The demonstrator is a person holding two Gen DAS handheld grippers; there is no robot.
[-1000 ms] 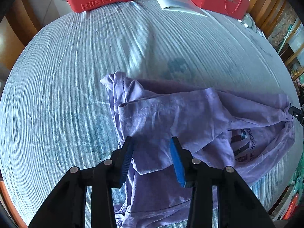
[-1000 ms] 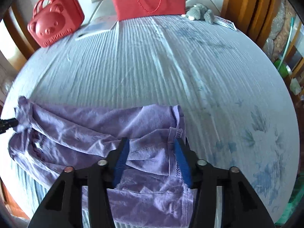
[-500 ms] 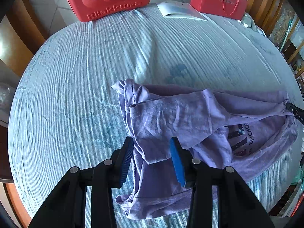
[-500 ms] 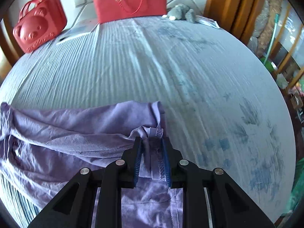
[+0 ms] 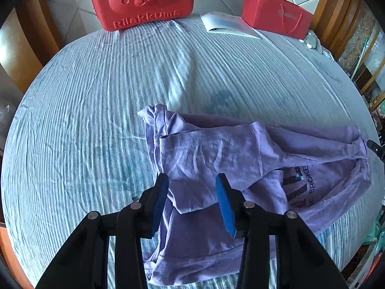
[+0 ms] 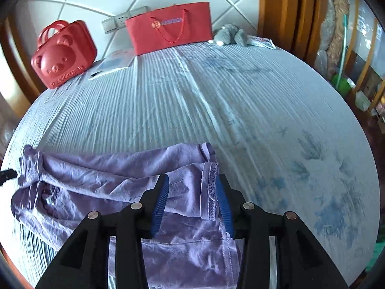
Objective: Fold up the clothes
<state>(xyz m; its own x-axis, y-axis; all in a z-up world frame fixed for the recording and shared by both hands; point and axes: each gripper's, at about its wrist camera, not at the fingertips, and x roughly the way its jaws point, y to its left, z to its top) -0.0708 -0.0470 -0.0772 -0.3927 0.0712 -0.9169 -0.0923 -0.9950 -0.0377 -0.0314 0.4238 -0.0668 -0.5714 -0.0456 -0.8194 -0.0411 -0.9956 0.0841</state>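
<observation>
A lilac T-shirt [image 5: 216,154] with dark print lies crumpled on the pale blue bed; it also shows in the right wrist view [image 6: 115,180]. My left gripper [image 5: 191,187] is open, its blue pads on either side of a folded sleeve flap at the shirt's left end. My right gripper [image 6: 191,187] is open over the shirt's right end, with a stitched hem edge [image 6: 211,192] lying between the pads. The tip of the right gripper shows at the far right of the left wrist view [image 5: 375,147].
A red bear case [image 5: 142,0], a white booklet [image 5: 228,25] and a red paper bag [image 5: 276,12] stand along the bed's far edge by the wall. A grey plush toy [image 6: 228,36] lies at the far right. Wooden frame pieces flank the bed.
My right gripper, shut on the hem half a second ago, has opened and let the cloth drop. My left gripper has stayed open and drawn back a little above the shirt.
</observation>
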